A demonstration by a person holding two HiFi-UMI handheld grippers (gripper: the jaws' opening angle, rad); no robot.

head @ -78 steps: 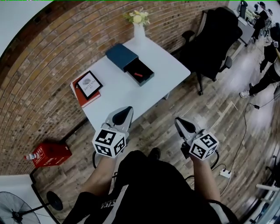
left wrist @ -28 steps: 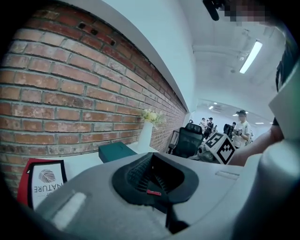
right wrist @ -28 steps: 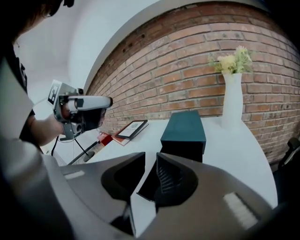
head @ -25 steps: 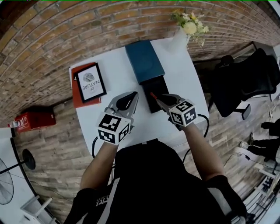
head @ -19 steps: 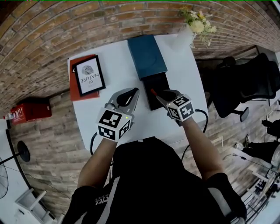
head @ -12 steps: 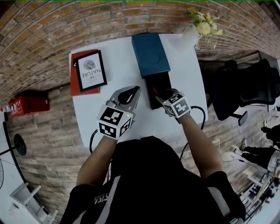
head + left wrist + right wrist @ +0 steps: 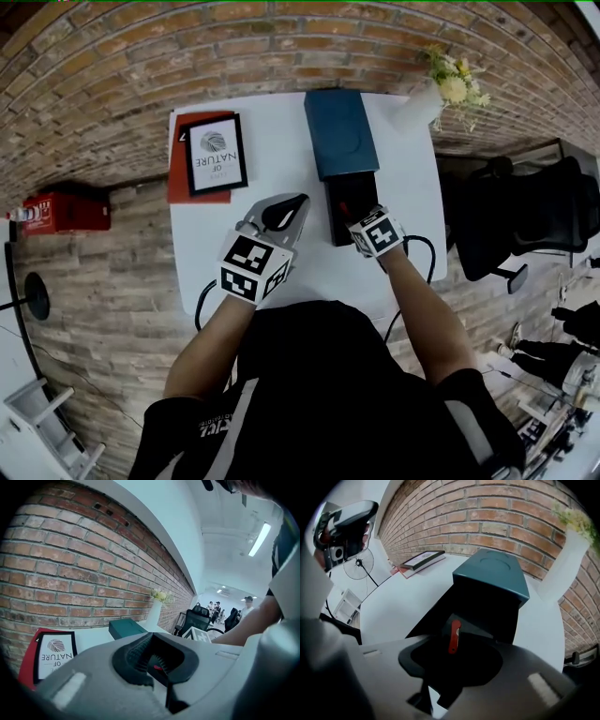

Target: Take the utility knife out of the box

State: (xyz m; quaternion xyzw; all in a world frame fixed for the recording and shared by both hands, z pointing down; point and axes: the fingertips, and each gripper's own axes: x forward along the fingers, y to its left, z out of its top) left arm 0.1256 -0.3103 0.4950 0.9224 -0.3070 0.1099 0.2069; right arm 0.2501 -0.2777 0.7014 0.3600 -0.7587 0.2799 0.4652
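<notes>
Utility knife (image 7: 454, 636), red, lies flat in the black tray (image 7: 339, 192) that is slid out of the teal box (image 7: 342, 131) on the white worktop (image 7: 277, 159). It has not yet been lifted, so the task looks to be at its approach stage: the tray is open and the knife exposed, while the grasp, the lift and the carry clear of the box are all left to do.

The right gripper (image 7: 361, 217) hangs over the near end of the tray, tilted steeply down. In the right gripper view the knife sits in line with the gap between the fingers (image 7: 379, 667). These have just swung wide and eased back in a touch. They stand spread and their pads press on nothing; the knife lies beyond them, apart from both.

The left gripper (image 7: 292, 208) hovers over bare worktop just beside the tray's left edge. Its fingers (image 7: 93, 681) are pressed together with nothing between them, and it appears to have no part in the pick.
</notes>
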